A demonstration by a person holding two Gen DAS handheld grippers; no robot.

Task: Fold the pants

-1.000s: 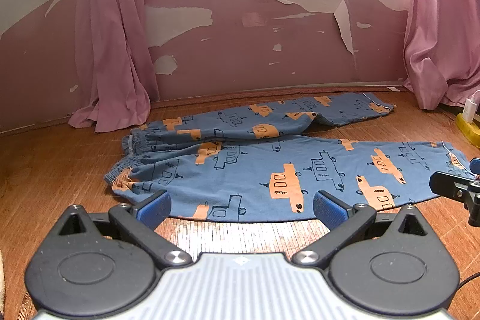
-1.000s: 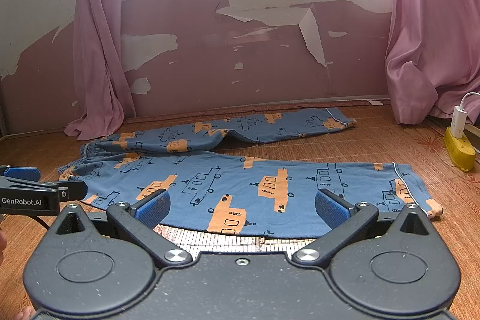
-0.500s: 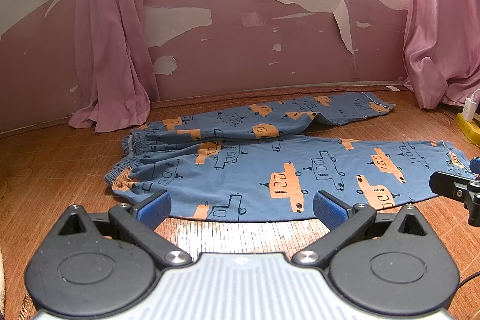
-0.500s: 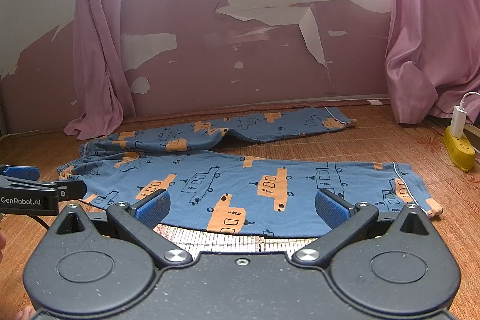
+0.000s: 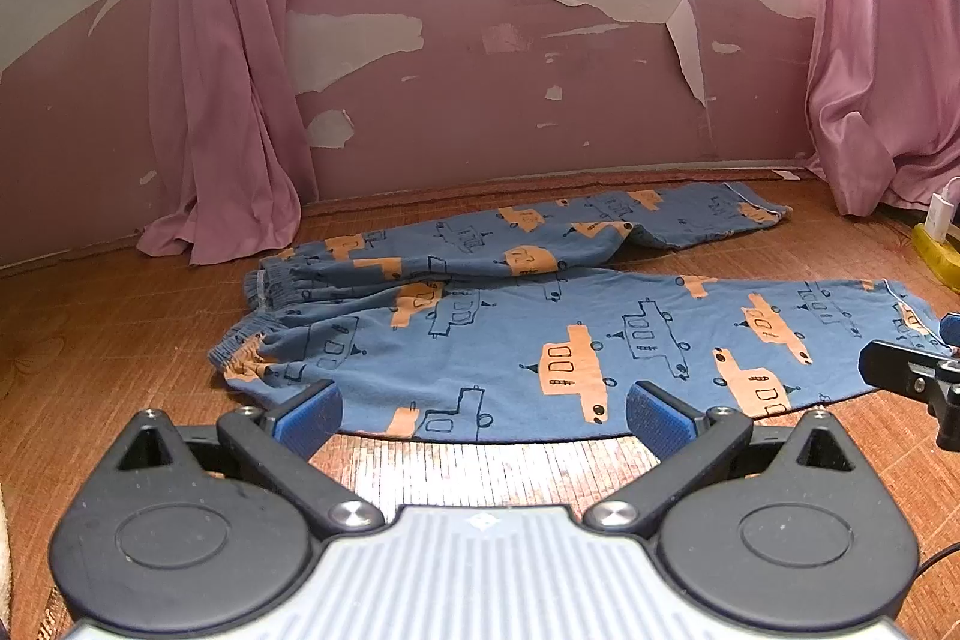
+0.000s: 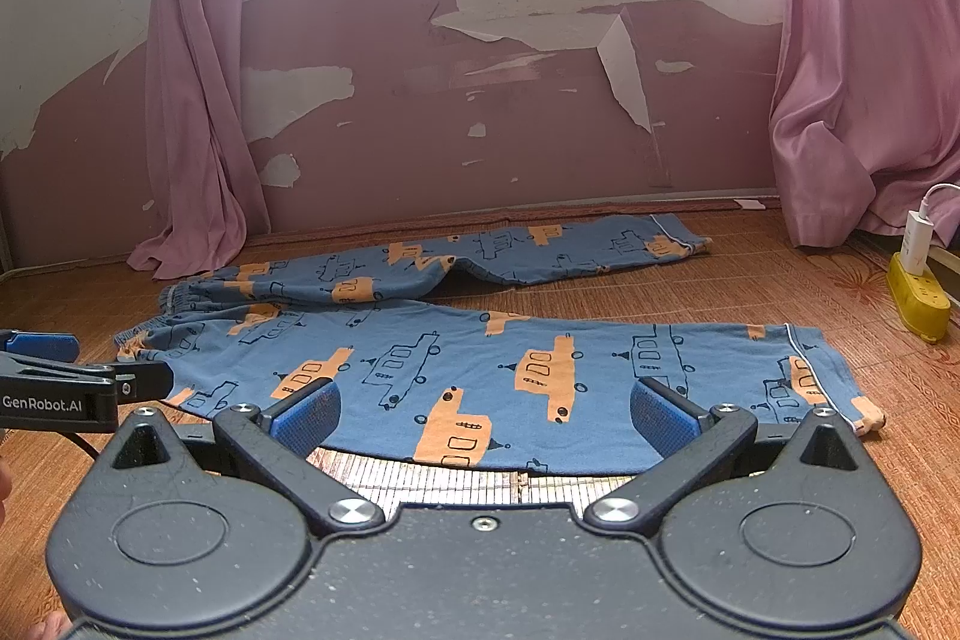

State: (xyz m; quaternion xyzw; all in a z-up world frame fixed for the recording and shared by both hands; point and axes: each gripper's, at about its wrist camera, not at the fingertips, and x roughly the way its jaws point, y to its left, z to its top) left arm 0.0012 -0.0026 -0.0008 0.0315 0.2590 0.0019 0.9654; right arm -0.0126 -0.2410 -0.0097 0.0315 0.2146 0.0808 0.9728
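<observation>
1. Left gripper (image 5: 483,415): jaws wide apart, nothing held, low over mat just short of pants' (image 5: 540,340) near edge.
2. Right gripper (image 6: 485,415): same, released, empty.
3. Pants flat on floor (image 6: 750,292), legs spread w/ bare floor between; waistband left.
4. Curtains (image 5: 222,99) behind; yellow power strip (image 6: 918,301) far right, clear of pants.

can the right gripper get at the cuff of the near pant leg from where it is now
Probably yes. The right gripper is open, and the near leg's cuff lies flat on the floor just ahead and to its right, with nothing lying between them.
</observation>
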